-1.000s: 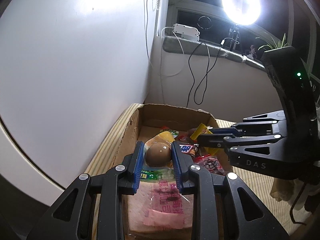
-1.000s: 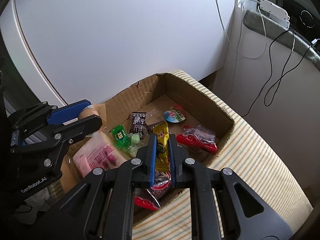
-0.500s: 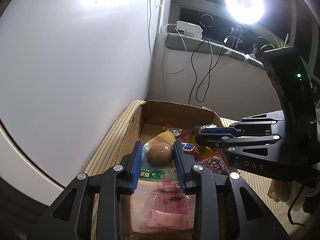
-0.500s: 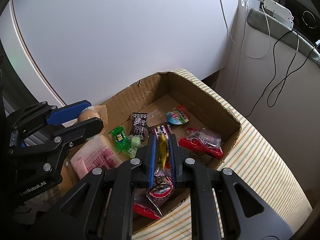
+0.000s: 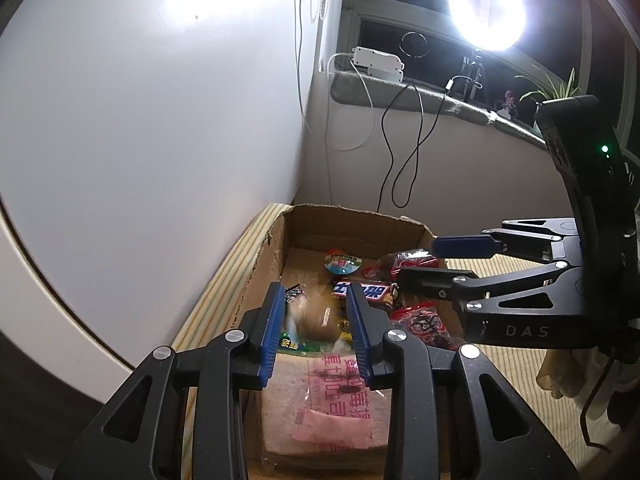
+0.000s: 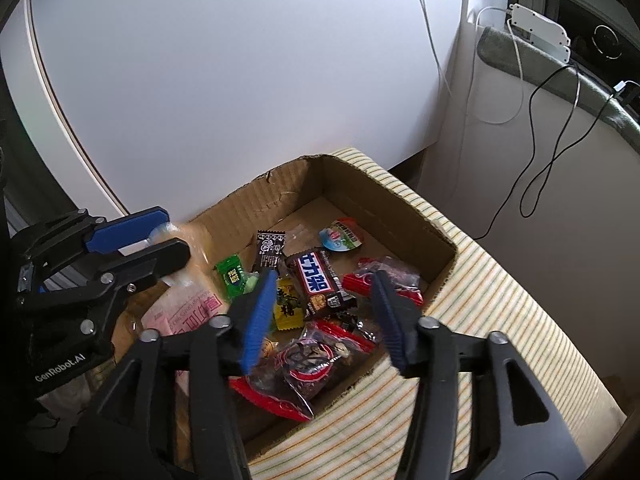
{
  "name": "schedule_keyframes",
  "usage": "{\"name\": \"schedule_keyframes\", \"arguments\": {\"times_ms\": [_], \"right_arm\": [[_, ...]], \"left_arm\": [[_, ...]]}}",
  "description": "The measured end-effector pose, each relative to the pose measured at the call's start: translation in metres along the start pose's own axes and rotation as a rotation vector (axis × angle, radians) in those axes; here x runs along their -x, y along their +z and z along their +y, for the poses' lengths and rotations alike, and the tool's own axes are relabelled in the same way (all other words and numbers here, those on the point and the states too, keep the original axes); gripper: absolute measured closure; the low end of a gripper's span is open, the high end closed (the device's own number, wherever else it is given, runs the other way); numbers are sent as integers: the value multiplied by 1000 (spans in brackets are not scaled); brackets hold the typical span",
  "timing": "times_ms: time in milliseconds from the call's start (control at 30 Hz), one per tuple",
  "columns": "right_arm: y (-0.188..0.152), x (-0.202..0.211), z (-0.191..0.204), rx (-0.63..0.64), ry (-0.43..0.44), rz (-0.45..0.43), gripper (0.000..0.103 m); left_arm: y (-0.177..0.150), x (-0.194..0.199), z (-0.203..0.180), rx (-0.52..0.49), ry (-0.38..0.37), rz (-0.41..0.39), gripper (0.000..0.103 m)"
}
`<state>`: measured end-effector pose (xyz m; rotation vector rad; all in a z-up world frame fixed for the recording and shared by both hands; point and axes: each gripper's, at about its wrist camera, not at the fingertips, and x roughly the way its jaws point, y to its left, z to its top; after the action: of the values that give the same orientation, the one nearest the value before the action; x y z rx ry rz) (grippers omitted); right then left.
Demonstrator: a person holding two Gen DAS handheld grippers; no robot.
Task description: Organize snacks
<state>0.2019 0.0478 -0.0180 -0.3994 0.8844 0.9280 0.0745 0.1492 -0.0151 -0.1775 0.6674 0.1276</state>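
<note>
We hold both grippers over the cardboard box (image 6: 404,216) collecting the snacks: our right gripper (image 6: 320,316) gapes empty above the chocolate bar (image 6: 318,280), while our left gripper (image 5: 316,328) brackets a blurred, apparently loose brown egg pack (image 5: 316,316).

Both wrist views angled down, close, sharing cardboard box (image 5: 352,220) (opposite sides)

Both grippers are showing black skeletal frames with triangular cut-outs and round silver screws at the joints. The left gripper (image 5: 316,328) is wearing ribbed blue pads (image 5: 273,330) on its fingers, and "GenRobot.AI" is printed white on its side. The right gripper (image 6: 324,316) is carrying matching blue pads (image 6: 258,316), white "DAS" lettering, and a glowing green light.
</note>
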Motion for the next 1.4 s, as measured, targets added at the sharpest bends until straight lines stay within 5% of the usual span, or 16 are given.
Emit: {"name": "schedule_keyframes", "arguments": {"times_ms": [100, 533, 1400], "right_arm": [[-3, 7, -1, -2, -15, -16, 32], [-18, 46, 0, -40, -110, -115, 4], [-92, 109, 0, -146, -191, -194, 3]], "left_arm": [[0, 6, 0, 2, 3, -11, 52], [-8, 39, -2, 12, 27, -46, 31], [-36, 78, -22, 6, 89, -63, 22]]}}
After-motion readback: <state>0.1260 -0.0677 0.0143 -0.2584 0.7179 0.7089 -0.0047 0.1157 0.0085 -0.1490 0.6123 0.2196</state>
